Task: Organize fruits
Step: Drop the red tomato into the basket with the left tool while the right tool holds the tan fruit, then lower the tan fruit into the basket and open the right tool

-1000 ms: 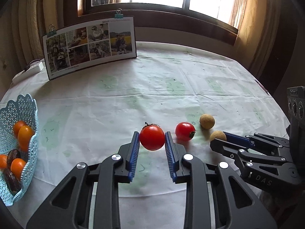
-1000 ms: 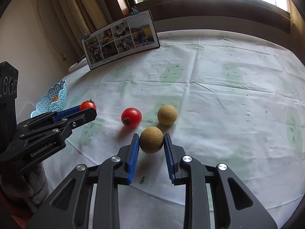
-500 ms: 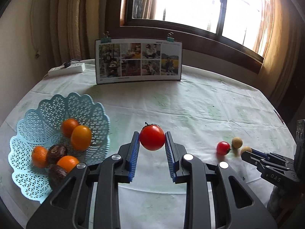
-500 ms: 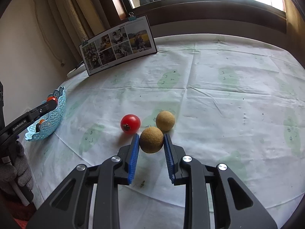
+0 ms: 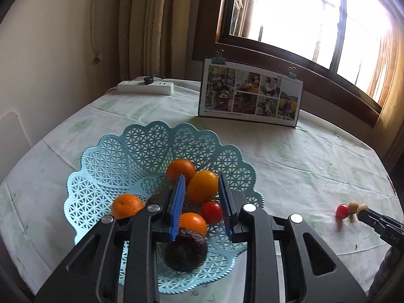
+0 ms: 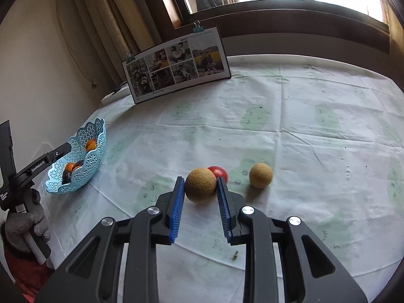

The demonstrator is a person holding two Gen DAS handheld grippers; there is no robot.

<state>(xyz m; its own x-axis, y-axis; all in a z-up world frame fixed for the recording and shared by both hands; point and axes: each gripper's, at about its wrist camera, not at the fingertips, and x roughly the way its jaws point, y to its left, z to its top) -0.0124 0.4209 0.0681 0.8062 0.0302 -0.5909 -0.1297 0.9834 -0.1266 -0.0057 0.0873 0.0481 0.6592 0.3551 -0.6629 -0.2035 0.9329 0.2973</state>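
My left gripper (image 5: 200, 202) hangs open over the light blue lattice basket (image 5: 151, 146). A red tomato (image 5: 211, 212) lies loose in the basket just below its right finger, among several oranges (image 5: 203, 185) and a dark avocado (image 5: 185, 250). My right gripper (image 6: 199, 194) is shut on a brown round fruit (image 6: 200, 184), held just above the tablecloth. A second red tomato (image 6: 220, 172) peeks out behind that fruit. Another brown round fruit (image 6: 260, 176) rests on the cloth to the right. In the right wrist view the left gripper (image 6: 63, 150) reaches over the basket (image 6: 80, 174).
A photo board (image 5: 250, 94) stands clipped upright at the back of the round table. A white power strip (image 5: 146, 87) lies at the far left edge near the curtains. A gloved hand (image 6: 24, 223) holds the left gripper's handle. Window behind the table.
My left gripper swung left over the basket and opened; the tomato it carried now lies in the basket. My right gripper kept the brown fruit and shifted in front of the other tomato.
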